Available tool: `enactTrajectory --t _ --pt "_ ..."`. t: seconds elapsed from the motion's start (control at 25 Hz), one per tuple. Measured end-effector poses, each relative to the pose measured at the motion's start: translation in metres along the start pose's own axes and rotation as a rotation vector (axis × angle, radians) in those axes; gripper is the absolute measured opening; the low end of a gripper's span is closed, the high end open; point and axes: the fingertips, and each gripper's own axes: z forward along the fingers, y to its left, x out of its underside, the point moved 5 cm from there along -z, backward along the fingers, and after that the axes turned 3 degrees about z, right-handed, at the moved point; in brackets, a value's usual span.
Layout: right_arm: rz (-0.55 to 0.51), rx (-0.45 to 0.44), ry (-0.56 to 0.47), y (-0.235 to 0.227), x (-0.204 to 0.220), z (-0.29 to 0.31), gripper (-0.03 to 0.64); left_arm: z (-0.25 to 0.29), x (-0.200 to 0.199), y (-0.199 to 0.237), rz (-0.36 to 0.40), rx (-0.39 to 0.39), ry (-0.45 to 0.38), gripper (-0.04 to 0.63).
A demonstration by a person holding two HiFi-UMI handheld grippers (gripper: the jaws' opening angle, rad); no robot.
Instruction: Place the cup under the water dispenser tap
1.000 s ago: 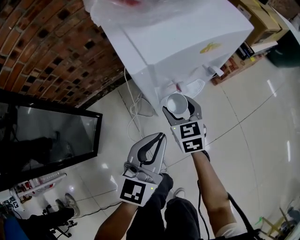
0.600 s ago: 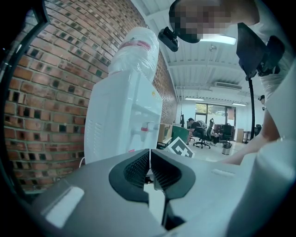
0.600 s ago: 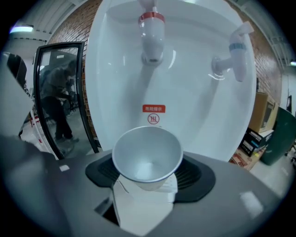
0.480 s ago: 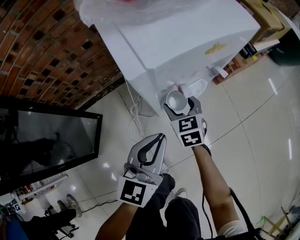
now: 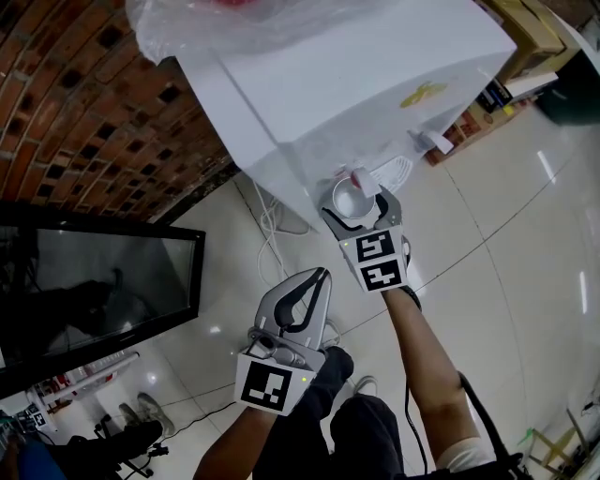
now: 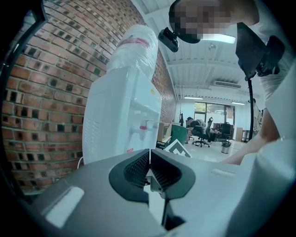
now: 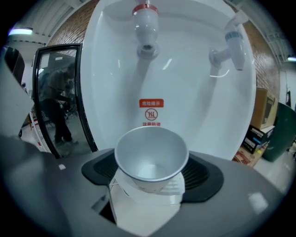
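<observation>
Cup (image 7: 151, 157) stood upright below the red tap (image 7: 146, 28) of the water dispenser (image 5: 356, 84), between the right gripper's (image 7: 151, 173) jaws, which had just been opening and no longer pressed it. Left gripper (image 6: 149, 162) was clenched, empty.

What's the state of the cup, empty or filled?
Empty: the right gripper view looks down into the cup and shows only its bare pale bottom, no water.

cup (image 7: 150, 157): smooth, matt grey, metal-looking
water dispenser (image 7: 185, 83): white plastic, glossy
floor (image 5: 506, 253): glossy tile
wall (image 5: 84, 94): rough brick
bottle wrap (image 5: 206, 23): clear plastic film, crinkled
</observation>
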Motion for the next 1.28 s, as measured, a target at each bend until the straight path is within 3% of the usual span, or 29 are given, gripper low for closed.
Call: enactTrajectory --t 0.44,0.88,1.28 --pt "0.014 0.001 -0.015 -0.004 0.001 -0.024 0.416 -0.008 -0.001 -0.001 -0.008 -0.024 0.014 0.003" --pt "0.006 0.007 -0.074 0.028 -0.026 -0.123 0.414 -0.036 -0.044 -0.053 -0.042 -0.047 -0.033 0.0" --pt "-0.035 -0.033 -0.165 0.088 -0.073 -0.243 0.26 -0.106 -0.099 -0.093 -0.056 -0.139 -0.094 0.0"
